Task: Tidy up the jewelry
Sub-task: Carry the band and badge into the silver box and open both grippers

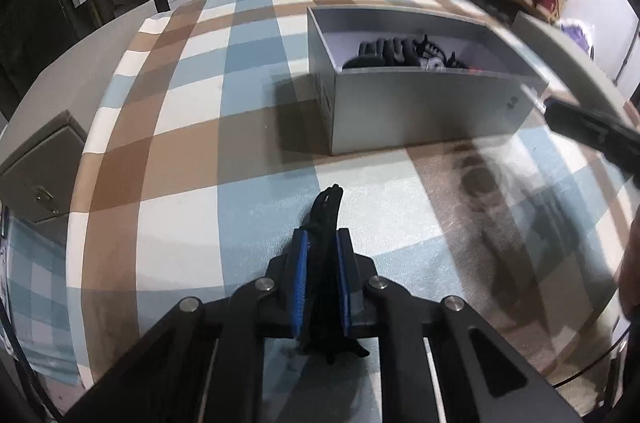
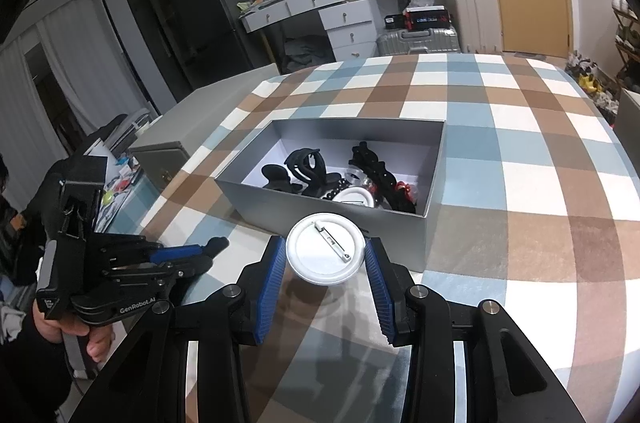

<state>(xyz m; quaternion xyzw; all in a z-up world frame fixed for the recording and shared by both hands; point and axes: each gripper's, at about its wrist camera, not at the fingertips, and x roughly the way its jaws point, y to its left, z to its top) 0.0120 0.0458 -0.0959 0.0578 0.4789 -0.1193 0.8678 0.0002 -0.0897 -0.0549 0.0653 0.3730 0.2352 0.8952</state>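
A: How many things am I handling?

B: Two. My left gripper (image 1: 322, 247) is clamped on one black clip (image 1: 326, 219); my right gripper (image 2: 325, 263) is pinched on one white badge (image 2: 325, 251), pin side up.

A: And the container?

B: One grey box (image 2: 340, 219), open, on the checked cloth (image 2: 520, 151). In the right wrist view it sits at twelve o'clock from the badge, just beyond it. Inside I count two black claw clips, one of them (image 2: 306, 163) at the box's nine o'clock side, a wavy black clip (image 2: 374, 165) toward one o'clock, a second white badge (image 2: 354, 197) at six o'clock, plus dark beads and something red I can't make out.

A: Which way do the held pieces point?

B: The clip's long axis runs along my left fingers, tip toward twelve o'clock, slightly off toward the box (image 1: 420, 111). The badge's pin bar runs from about eleven to five o'clock.

A: Where is the clip?

B: Above the cloth (image 1: 180, 143), short of the box.
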